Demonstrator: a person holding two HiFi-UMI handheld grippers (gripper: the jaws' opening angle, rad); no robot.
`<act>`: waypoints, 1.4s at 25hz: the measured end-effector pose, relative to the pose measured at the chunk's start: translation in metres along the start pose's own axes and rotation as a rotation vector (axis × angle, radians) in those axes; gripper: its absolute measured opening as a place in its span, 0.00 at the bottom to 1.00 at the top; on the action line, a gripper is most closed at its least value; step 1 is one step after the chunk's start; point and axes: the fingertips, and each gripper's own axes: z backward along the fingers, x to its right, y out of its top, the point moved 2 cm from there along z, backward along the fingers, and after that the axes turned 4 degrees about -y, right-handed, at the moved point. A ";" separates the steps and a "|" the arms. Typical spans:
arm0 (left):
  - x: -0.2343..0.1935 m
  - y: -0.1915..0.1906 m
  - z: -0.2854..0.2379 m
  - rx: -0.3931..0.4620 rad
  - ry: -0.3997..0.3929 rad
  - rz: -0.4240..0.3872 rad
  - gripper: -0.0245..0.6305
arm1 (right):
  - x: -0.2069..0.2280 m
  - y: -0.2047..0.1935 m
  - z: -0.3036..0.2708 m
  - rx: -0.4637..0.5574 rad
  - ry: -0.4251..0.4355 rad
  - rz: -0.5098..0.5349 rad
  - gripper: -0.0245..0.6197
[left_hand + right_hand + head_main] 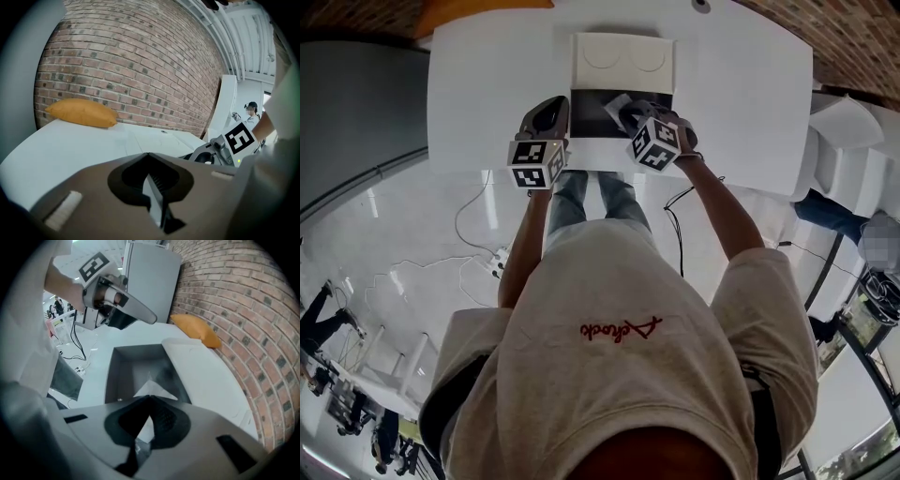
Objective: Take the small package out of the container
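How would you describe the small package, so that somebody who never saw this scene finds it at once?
On the white table stands an open box with a dark inside. The small package is the pale, flat piece inside it, with a pointed corner. It is the only thing seen in the box, and the right gripper is shut on it.

Red cursive lettering on the back of the person's T-shirt (619,329), seen upside down, cannot be read. Black-and-white square markers cover the left gripper's cube (534,163) and the right gripper's cube (656,143).
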 end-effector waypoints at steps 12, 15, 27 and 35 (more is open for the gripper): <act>0.007 0.024 0.000 0.034 -0.011 -0.034 0.05 | 0.009 0.027 0.035 0.110 -0.092 -0.024 0.06; 0.008 0.033 0.001 0.045 -0.012 -0.049 0.05 | 0.022 0.035 0.046 0.158 -0.132 -0.106 0.05; 0.014 0.083 0.002 0.116 -0.012 -0.118 0.05 | 0.070 0.053 0.091 0.364 -0.321 -0.469 0.05; 0.023 0.113 0.004 0.165 -0.018 -0.165 0.05 | 0.093 0.068 0.119 0.467 -0.438 -0.559 0.05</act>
